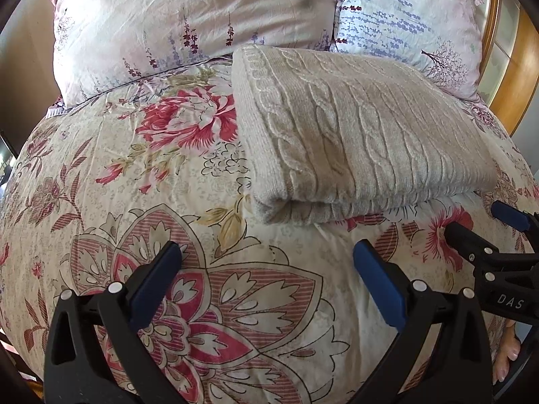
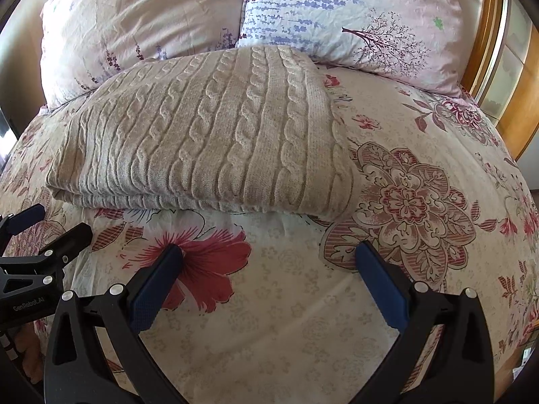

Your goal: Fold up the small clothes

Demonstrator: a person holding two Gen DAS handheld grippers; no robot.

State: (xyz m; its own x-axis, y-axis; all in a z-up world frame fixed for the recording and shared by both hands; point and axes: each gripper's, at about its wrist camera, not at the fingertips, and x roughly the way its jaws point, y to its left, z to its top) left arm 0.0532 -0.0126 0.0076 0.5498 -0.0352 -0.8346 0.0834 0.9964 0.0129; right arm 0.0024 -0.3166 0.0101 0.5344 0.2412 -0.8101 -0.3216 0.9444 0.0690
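Note:
A beige cable-knit sweater (image 1: 353,138) lies folded in a thick rectangle on the floral bedspread (image 1: 134,175); it also shows in the right wrist view (image 2: 209,141). My left gripper (image 1: 267,252) is open and empty, hovering over the bedspread just in front of the sweater's folded near edge. My right gripper (image 2: 269,250) is open and empty, also just short of that near edge. The right gripper shows at the right edge of the left wrist view (image 1: 471,222), and the left gripper at the left edge of the right wrist view (image 2: 57,222).
Two pillows (image 1: 188,17) (image 2: 353,17) lean behind the sweater at the head of the bed. A wooden headboard frame (image 2: 488,50) stands at the far right. The bedspread (image 2: 421,202) stretches around the sweater on all sides.

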